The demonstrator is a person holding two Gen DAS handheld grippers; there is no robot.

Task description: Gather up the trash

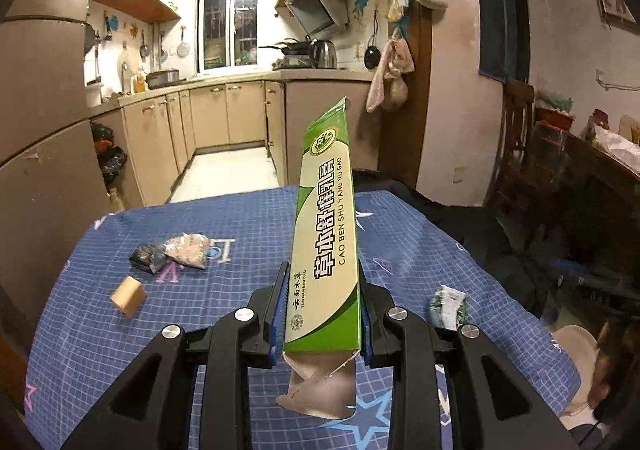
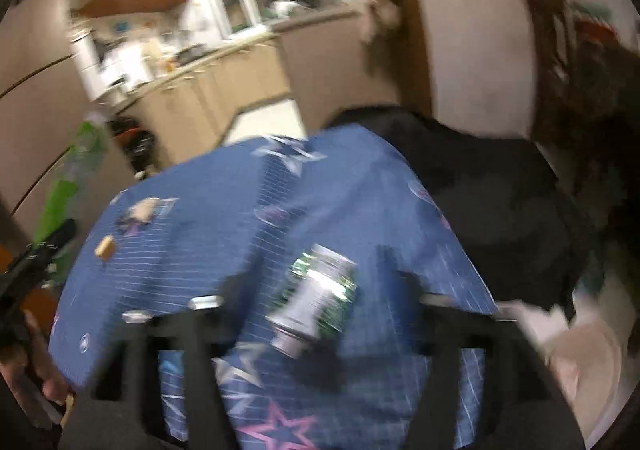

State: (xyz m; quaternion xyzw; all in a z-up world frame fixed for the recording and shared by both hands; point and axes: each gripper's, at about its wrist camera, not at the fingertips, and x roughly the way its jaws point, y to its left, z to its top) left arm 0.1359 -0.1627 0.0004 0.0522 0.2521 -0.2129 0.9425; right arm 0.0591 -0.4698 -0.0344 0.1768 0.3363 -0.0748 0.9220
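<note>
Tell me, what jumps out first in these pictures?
A long green box stands up in the left tongs, which are clamped on its lower end. Beyond it lies a blue checked tablecloth with scattered scraps. In the blurred right view, a small green-and-white tube lies between the open right tongs.

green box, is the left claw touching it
Touching. The left wrist view shows the left claw with both blue pads pressed against the green box.

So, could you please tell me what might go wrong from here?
1. The left tool grips the long box near its bottom end, so the box may tilt or slip.
2. The right view is blurred; the open right tool could knock the tube, which lies near the table edge.
</note>
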